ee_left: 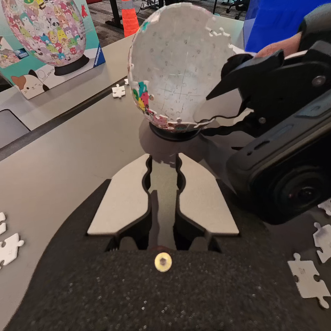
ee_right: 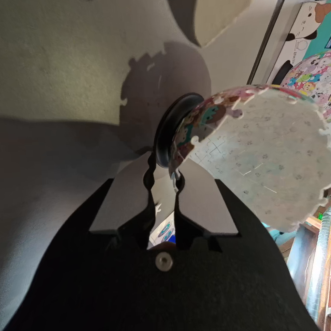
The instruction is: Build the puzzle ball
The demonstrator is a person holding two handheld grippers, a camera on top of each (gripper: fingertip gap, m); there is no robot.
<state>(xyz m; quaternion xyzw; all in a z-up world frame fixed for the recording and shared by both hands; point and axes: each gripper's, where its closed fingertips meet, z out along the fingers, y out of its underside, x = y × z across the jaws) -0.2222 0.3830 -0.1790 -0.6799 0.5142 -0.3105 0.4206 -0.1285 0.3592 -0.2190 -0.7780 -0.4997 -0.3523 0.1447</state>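
The half-built puzzle ball [ee_left: 175, 71] stands on a black ring stand [ee_left: 175, 137] on the grey table, its white inner side facing me and a colourful rim at its lower left. My left gripper [ee_left: 164, 158] is open and empty, a short way in front of the stand. My right gripper [ee_left: 200, 123] reaches in from the right to the ball's lower right rim. In the right wrist view the ball [ee_right: 259, 161] and stand [ee_right: 164, 129] appear tilted. The right gripper [ee_right: 163, 164] has its jaws apart, with a rim piece [ee_right: 175, 177] edge-on against one finger.
The puzzle box [ee_left: 50, 44] stands at the back left and also shows in the right wrist view [ee_right: 304, 44]. Loose white pieces lie near the ball [ee_left: 118, 90], at the left edge [ee_left: 9, 249] and at the right [ee_left: 308, 279]. An orange cone [ee_left: 129, 19] stands beyond the table. Left tips to right tips: about 11 cm.
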